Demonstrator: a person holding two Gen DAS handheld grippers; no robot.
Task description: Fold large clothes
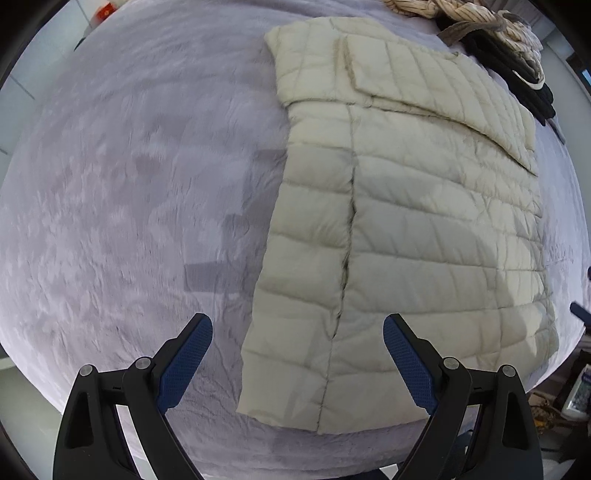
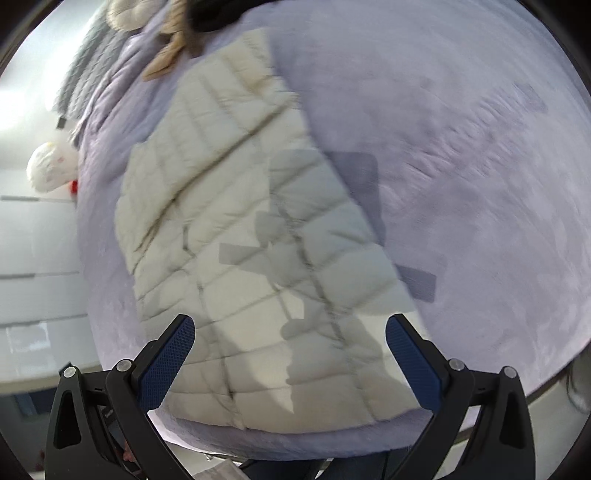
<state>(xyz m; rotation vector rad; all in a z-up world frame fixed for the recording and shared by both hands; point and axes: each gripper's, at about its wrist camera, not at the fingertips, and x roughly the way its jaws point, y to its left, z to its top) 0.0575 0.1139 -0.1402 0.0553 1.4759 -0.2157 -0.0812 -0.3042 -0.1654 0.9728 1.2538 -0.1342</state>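
A cream quilted puffer jacket (image 1: 406, 229) lies flat on a lavender fuzzy bed cover (image 1: 129, 184), front up, zipper line running toward me, one sleeve folded across its upper chest. Its hem is near the bed's front edge. My left gripper (image 1: 297, 325) is open and empty, hovering above the hem's left part. In the right wrist view the same jacket (image 2: 240, 240) lies tilted on the cover (image 2: 461, 184), blurred by motion. My right gripper (image 2: 290, 325) is open and empty above the jacket's lower part.
A pile of other clothes, striped beige and black (image 1: 498, 48), sits at the bed's far right. The pile also shows in the right wrist view (image 2: 177, 33). A white bag (image 2: 51, 166) lies on the floor left of the bed.
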